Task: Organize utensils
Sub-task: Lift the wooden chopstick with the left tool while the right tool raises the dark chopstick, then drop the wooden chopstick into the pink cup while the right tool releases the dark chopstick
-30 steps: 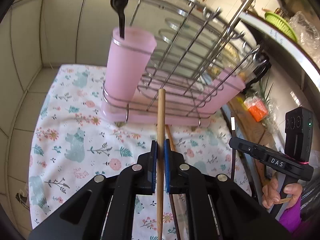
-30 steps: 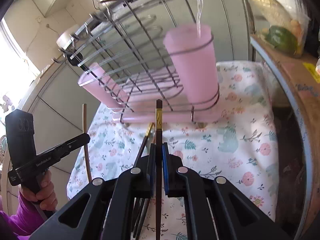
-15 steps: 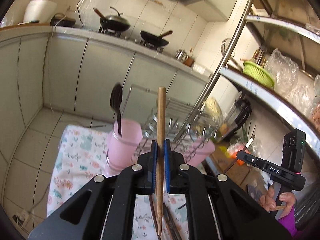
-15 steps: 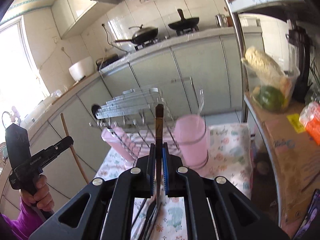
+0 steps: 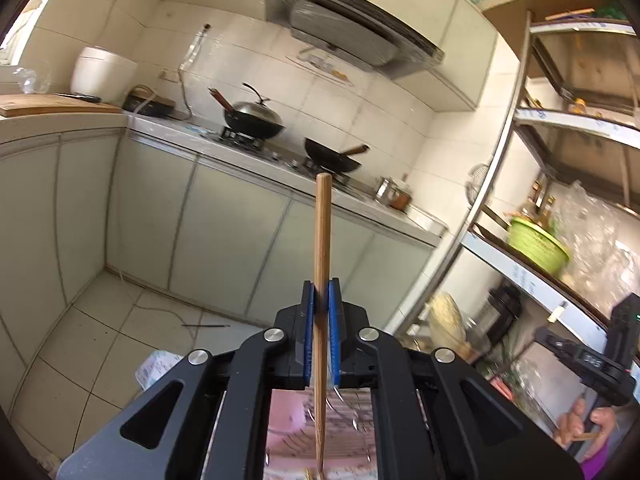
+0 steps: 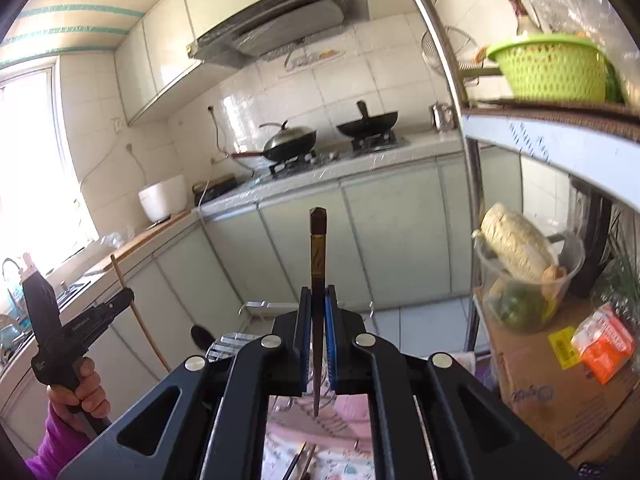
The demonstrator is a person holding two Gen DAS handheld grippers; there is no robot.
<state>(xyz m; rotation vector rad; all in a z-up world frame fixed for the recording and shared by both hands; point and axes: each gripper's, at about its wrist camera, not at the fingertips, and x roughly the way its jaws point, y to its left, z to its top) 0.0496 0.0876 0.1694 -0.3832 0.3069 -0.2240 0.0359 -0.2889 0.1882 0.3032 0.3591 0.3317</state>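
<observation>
Both grippers are raised and tipped up, so each wrist camera looks across the kitchen rather than down. The left gripper (image 5: 321, 296) has its blue-padded jaws clamped on a light wooden chopstick (image 5: 322, 236) that stands nearly upright, its blunt end above the jaws and its tip below them over the pink dish rack (image 5: 296, 436). The right gripper (image 6: 318, 300) is likewise closed on a dark chopstick with a gold band (image 6: 317, 248), held upright above the rack (image 6: 304, 420); what may be more chopsticks (image 6: 300, 462) lie on the floral cloth (image 6: 336, 466) beneath, though the view there is cramped. A second ago both cameras faced the rack and cloth close up; since then both have lifted and tilted, and the rack has sunk to the bottom edge. Beyond are pale cabinets (image 5: 224, 240), a tiled wall, a lidded wok (image 5: 253, 119) and a pan (image 5: 331, 159) on the stove, a range hood (image 5: 352, 36), and a metal shelf with a green basket (image 6: 550, 68)
</observation>
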